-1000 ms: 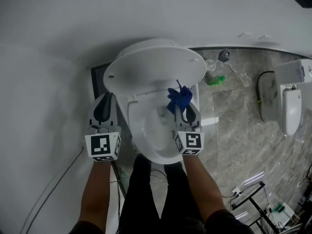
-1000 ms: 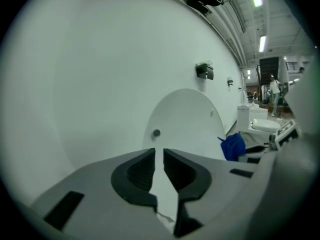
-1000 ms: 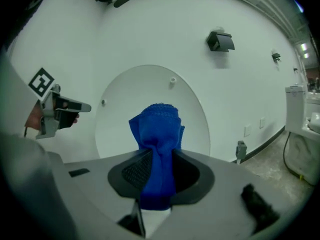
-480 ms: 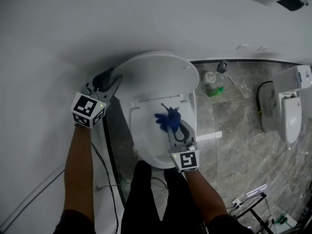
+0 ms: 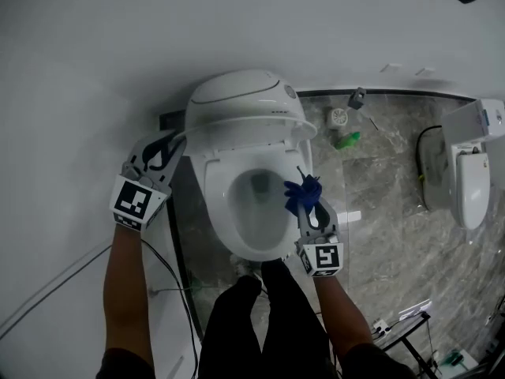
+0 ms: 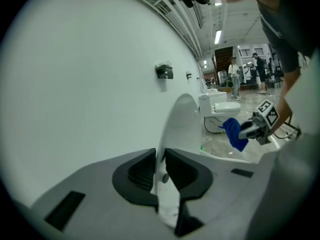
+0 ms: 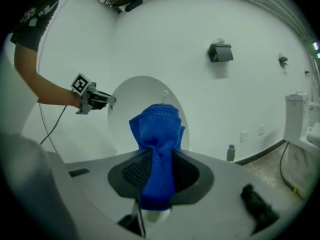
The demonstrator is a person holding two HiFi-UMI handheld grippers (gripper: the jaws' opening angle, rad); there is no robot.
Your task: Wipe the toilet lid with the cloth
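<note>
1. The left gripper (image 5: 171,140) sits at the left side of the toilet bowl (image 5: 219,212). Its jaws have just been closing, and the thin left edge of the toilet lid (image 5: 245,101) is now pinched between them.
2. The right gripper (image 5: 309,204) is clamped tight on the blue cloth (image 5: 302,194), which is bunched into a wad. It hovers at the bowl's right rim, apart from the lid.
3. Risk one is that narrow pinch on smooth plastic. If the lid slips out, it likely drops and slams down over the bowl.
4. Risk two comes when the cloth presses the lid's face. A firm push could rock the lid about its hinge and twist the edge out of the left jaws.
5. Risk three is the wad working loose during a scrub. From this spot it probably lands in the bowl.
6. The lid stands raised at the back of the bowl. Its long axis runs from the hinge up to the free end.
7. Its inner face, with a small bumper showing, looks toward the bowl's front and the waiting cloth.
</note>
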